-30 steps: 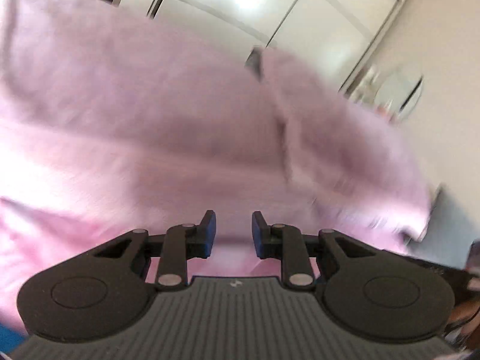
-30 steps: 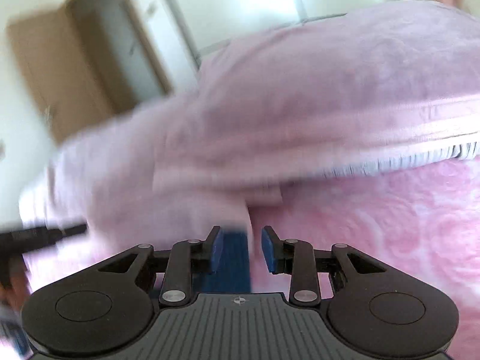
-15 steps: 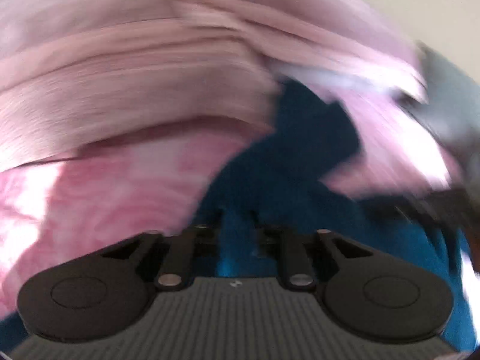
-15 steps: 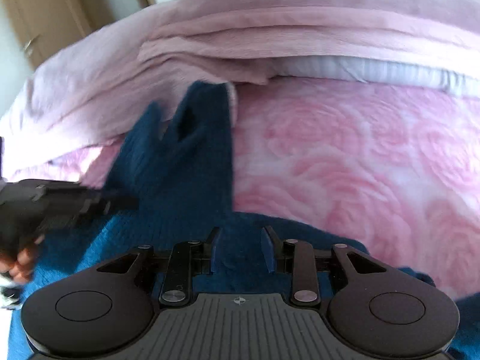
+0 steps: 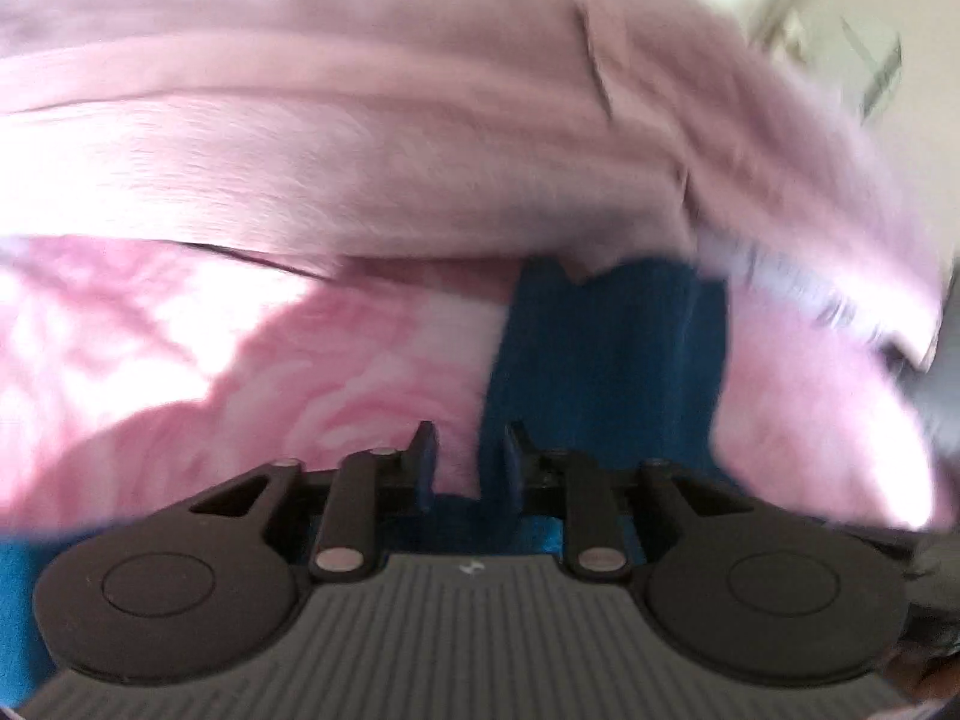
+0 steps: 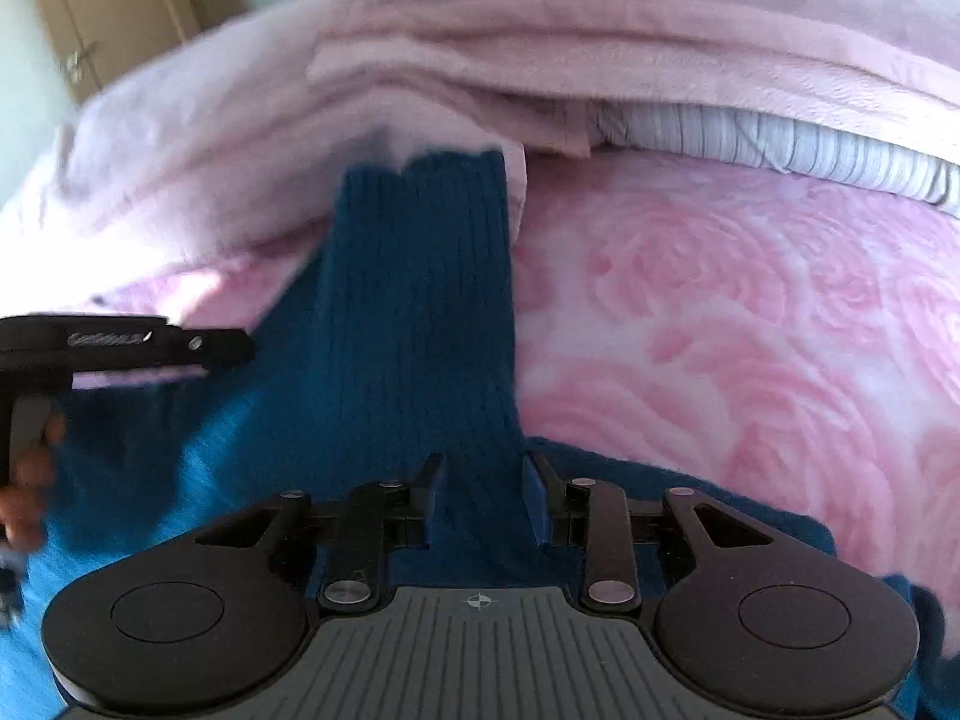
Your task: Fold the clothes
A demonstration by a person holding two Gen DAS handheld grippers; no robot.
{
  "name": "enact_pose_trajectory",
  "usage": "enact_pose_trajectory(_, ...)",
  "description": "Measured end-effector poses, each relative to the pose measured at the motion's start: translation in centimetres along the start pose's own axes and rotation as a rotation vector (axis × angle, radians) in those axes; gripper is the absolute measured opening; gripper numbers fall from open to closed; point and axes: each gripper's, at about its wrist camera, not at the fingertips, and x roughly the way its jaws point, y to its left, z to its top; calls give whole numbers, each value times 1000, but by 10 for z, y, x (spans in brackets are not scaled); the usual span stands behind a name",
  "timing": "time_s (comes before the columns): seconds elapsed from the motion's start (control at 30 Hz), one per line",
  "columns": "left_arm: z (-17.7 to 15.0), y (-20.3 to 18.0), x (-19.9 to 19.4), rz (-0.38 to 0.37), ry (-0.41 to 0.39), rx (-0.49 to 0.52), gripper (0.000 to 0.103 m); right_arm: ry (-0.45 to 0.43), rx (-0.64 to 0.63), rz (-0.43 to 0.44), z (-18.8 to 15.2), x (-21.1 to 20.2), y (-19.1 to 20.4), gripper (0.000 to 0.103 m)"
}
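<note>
We see our left gripper [image 5: 465,459] opening, the blue knit sweater [image 6: 420,312] between its jaws, pads apparently off it. Our right gripper [image 6: 483,495] has parted jaws straddling the sweater; grip uncertain. The sweater lies on the rose-patterned bedspread [image 6: 750,330], sleeve reaching the folded pink blanket [image 6: 540,42] at the bed's far edge.

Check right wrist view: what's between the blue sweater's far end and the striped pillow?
A corner of the folded pink blanket sits between the blue sweater and the striped pillow. Below it, only the rose-print bedspread shows. Right wrist view shows this.
</note>
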Motion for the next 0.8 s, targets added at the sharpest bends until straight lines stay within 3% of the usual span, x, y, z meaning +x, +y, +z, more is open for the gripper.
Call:
enact_pose_trajectory(0.03, -6, 3, -17, 7, -14, 0, 33, 0, 13, 26, -3, -6, 0, 32)
enact_pose_trajectory(0.13, -26, 31, -75, 112, -33, 4, 39, 37, 47, 64, -27, -28, -1, 33)
enact_pose_trajectory(0.27, -61, 93, -153, 409, 1, -39, 44, 105, 94, 80, -73, -60, -1, 33)
enact_pose_trajectory(0.37, -85, 137, -199, 626, 26, -85, 62, 145, 157, 71, -106, -80, 1, 33)
enact_pose_trajectory(0.43, -94, 158, -208, 712, 54, -113, 63, 144, 198, 70, -120, -92, 6, 33)
enact_pose_trajectory(0.5, -93, 173, -201, 696, 57, -143, 64, 152, 228, 64, -128, -98, 11, 33)
enact_pose_trajectory(0.57, -90, 183, -187, 685, 62, -107, 64, 158, 252, 55, -132, -101, 17, 33)
enact_pose_trajectory(0.6, -89, 187, -176, 716, 90, -49, 49, 161, 257, 45, -132, -101, 21, 33)
enact_pose_trajectory(0.63, -88, 192, -165, 750, 121, 13, 24, 165, 253, 35, -131, -102, 24, 33)
enact_pose_trajectory(0.67, -89, 195, -168, 761, 118, 87, 13, 170, 249, 24, -129, -103, 28, 33)
enact_pose_trajectory(0.7, -86, 196, -171, 772, 109, 183, 8, 171, 242, 18, -127, -105, 30, 33)
enact_pose_trajectory(0.8, -78, 199, -184, 857, 77, 501, 8, 169, 240, -4, -126, -113, 37, 33)
